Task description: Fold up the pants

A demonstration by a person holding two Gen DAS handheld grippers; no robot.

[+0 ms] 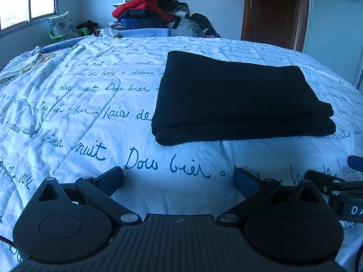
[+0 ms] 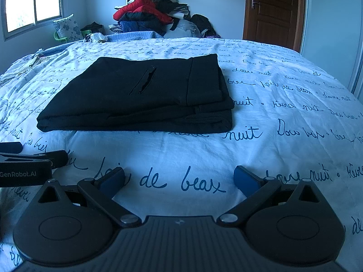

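Nearest the cameras, both claws sit low over the bed with nothing in them. The left claw (image 1: 178,179) has its two fingers spread wide apart, bare bedspread (image 1: 79,117) showing between them. Same story for the right claw (image 2: 179,179): fingers wide apart, just blue handwriting print underneath. The two sit side by side, near each other; the right one pokes into the right edge of the left wrist view, and the left one shows at the left edge of the right wrist view, with a "GenRobot.AI" label on it.

A bit further out, the black pants (image 2: 140,97) lie on the bedspread, already folded into a flat, stacked rectangle. The layers show along the near edge, and a pocket slit sits on the top face. They're apart from both claws, ahead and to the right of the left one, ahead and a little left of the right one.

Far end of the bed: a big pile of clothes (image 2: 154,13) with something red in it, against the wall. Far left there's a floral pillow (image 2: 67,30) under a window (image 2: 34,2), and far right a brown wooden door (image 2: 272,9).
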